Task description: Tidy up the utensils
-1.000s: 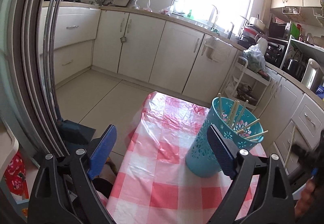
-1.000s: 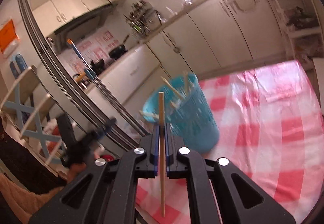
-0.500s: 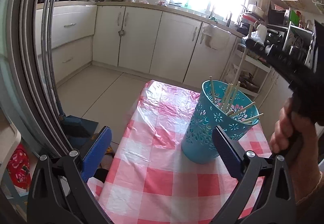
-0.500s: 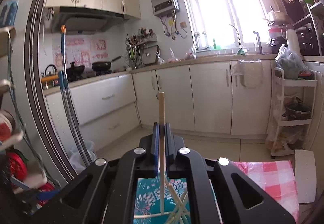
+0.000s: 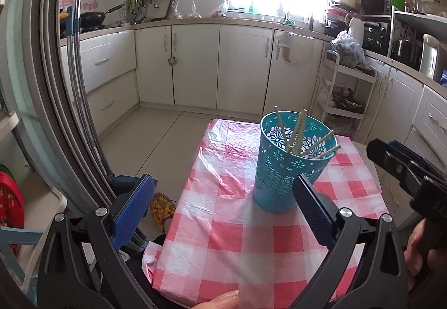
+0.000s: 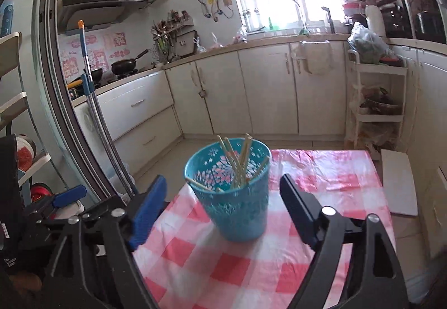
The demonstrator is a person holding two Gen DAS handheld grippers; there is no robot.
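A turquoise cut-out cup [image 5: 282, 177] [image 6: 237, 211] stands upright on the pink checked tablecloth [image 5: 223, 239] [image 6: 223, 267]. Several wooden chopsticks [image 5: 297, 132] [image 6: 240, 160] lean inside it. My left gripper [image 5: 223, 183] is wide open and holds nothing, a little short of the cup and to its left. My right gripper [image 6: 222, 181] hangs in front of the cup with its jaws opening; no chopstick is between them. The cup shows beyond the gap, untouched. One blue finger [image 6: 69, 193] of the left gripper appears at the left edge of the right wrist view.
A sliding door frame [image 5: 64, 102] and a mop handle [image 6: 92, 102] stand to the left. White cabinets [image 5: 195, 65] line the back wall and a white trolley [image 6: 377, 113] stands at the right. A white board [image 6: 399, 183] lies past the table's right edge. A slipper [image 5: 162, 208] is on the floor.
The right gripper carried a chopstick over the cup, then opened; the chopstick is gone from its jaws. The left gripper has drawn back and risen, staying open.
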